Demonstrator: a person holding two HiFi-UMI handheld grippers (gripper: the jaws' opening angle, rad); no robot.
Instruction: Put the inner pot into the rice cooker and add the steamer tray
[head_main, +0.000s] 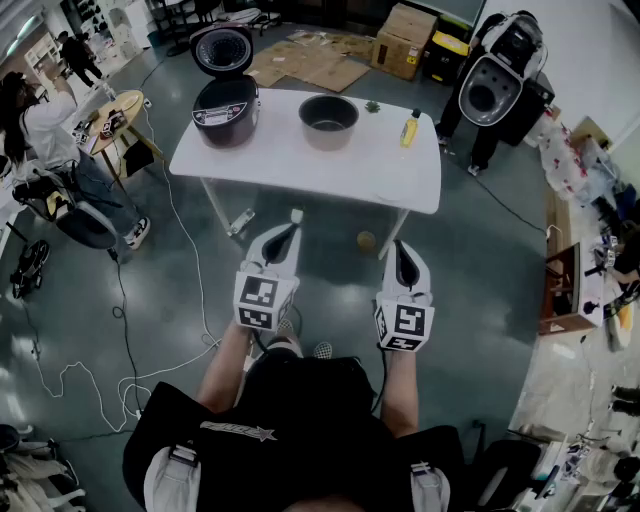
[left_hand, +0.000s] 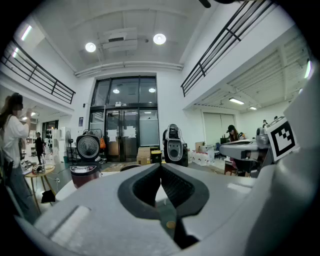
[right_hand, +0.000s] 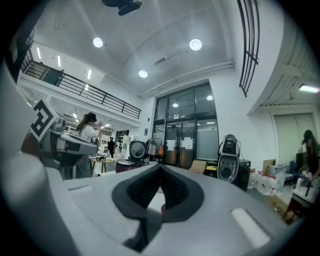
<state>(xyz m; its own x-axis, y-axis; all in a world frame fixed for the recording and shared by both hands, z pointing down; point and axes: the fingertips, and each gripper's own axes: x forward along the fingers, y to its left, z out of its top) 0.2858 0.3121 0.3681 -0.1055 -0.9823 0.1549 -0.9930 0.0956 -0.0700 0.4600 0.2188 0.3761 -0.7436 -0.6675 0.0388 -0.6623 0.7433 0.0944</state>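
**A:** Where is the inner pot?

**B:** Upright near the middle of the white table. The rice cooker is to its left with its lid raised, and a yellow bottle stands to its right. The two are near each other but not touching.

**A:** And the grippers?

**B:** The left gripper and right gripper both have their jaws pressed together with nothing between them. They are held well short of the table.

**A:** How will the pot handle?

**B:** It is a rigid metal bowl, probably light while empty, with smooth walls that could slip. I'd pinch the rim, one jaw inside and one outside, and keep it level on the way over.

**A:** Anything inside it?

**B:** It looks dark and bare. The cooker's well is open at the top, but I can't tell what it holds. I can't make out the steamer tray anywhere.
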